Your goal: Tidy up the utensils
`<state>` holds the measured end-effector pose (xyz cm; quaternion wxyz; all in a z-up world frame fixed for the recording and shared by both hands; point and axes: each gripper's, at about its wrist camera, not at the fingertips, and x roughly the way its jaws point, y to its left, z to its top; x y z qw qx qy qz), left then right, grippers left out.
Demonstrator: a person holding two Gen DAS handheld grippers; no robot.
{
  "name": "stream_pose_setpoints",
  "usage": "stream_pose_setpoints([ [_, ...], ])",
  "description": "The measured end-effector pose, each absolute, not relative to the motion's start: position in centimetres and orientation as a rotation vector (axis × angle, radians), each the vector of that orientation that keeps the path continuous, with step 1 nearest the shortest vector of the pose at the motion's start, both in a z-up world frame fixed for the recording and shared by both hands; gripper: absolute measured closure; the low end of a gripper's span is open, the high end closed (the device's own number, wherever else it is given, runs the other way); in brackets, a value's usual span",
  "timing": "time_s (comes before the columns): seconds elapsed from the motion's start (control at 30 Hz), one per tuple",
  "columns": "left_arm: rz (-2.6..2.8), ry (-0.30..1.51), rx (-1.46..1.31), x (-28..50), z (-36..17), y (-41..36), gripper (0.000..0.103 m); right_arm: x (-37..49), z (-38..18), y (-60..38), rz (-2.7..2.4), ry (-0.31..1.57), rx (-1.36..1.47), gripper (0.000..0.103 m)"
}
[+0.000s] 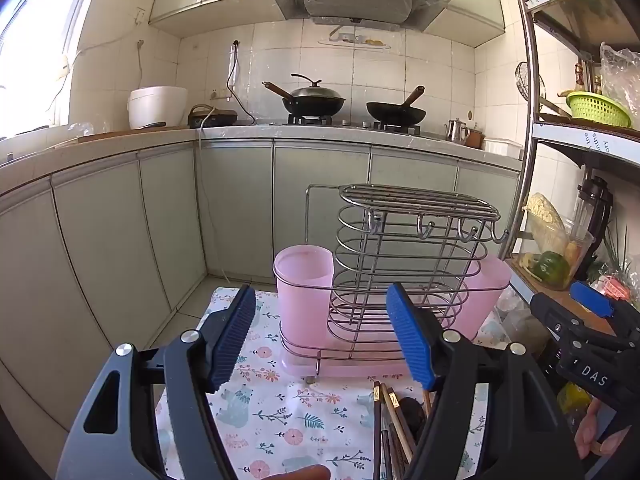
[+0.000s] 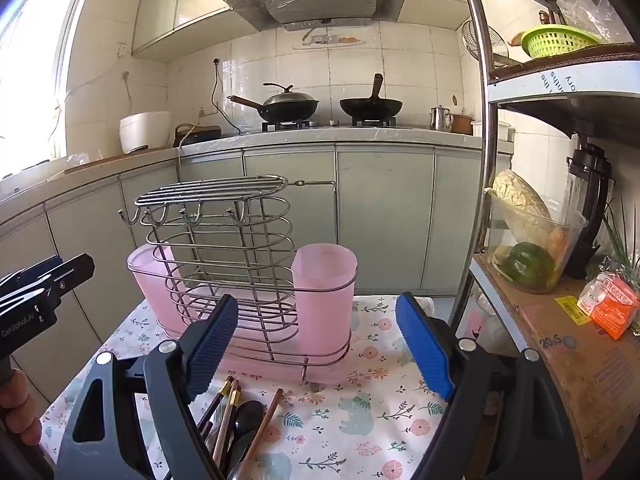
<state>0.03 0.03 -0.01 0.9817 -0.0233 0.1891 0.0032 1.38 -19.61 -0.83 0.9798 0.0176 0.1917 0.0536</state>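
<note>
**Two grippers hover, jaws wide, before a wire utensil rack**

In a small kitchen, a wire utensil rack (image 1: 400, 276) stands on a table draped with a floral cloth (image 1: 280, 412), its pink drip tray (image 1: 344, 368) resting on the fabric. A pink cup (image 1: 304, 292) sits in the rack's left end and a second pink cup (image 1: 486, 292) in its right end, both upright; what either contains cannot be told. Four hooks hang under the rack's flat wire top.

The left gripper (image 1: 324, 340) hangs just short of the rack with its blue-padded jaws spread wide and nothing between them. The right gripper (image 2: 320, 348), held alongside, is likewise spread wide and empty, pointing at the rack's right end. Each tool shows at the edge of the other's view, with a person's fingers (image 1: 596, 436) wrapped round the right handle.

The utensils lie loose on the cloth on the near side of the rack, between the two tools: a bundle of brown chopsticks (image 2: 226, 416), one more chopstick (image 2: 266, 420) angled apart to the right, and a dark spoon (image 2: 248, 416) among them. Their near ends are hidden behind the gripper bodies.

Beyond the table, two black woks (image 1: 314, 102) sit on the stove against the far wall, a white rice cooker (image 1: 158, 106) to the left. A metal shelf unit (image 2: 560, 80) on the right carries a green basket (image 2: 556, 40) and a clear tub of vegetables (image 2: 528, 240).
</note>
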Motion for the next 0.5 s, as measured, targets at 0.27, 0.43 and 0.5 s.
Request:
stream_pose_setpoints([
  [0.27, 0.005, 0.376, -0.046, 0.1, 0.0, -0.02, 0.034, 1.42, -0.85, -19.42, 0.104, 0.384, 0.037, 0.023],
  [0.43, 0.008, 0.377, -0.047, 0.1, -0.03, 0.01, 0.034, 1.46, -0.87, -19.65, 0.104, 0.383, 0.036, 0.023],
  [0.5, 0.007, 0.374, -0.049, 0.02, 0.0, 0.04, 0.034, 1.48, -0.87, -19.69, 0.104, 0.385, 0.034, 0.023],
])
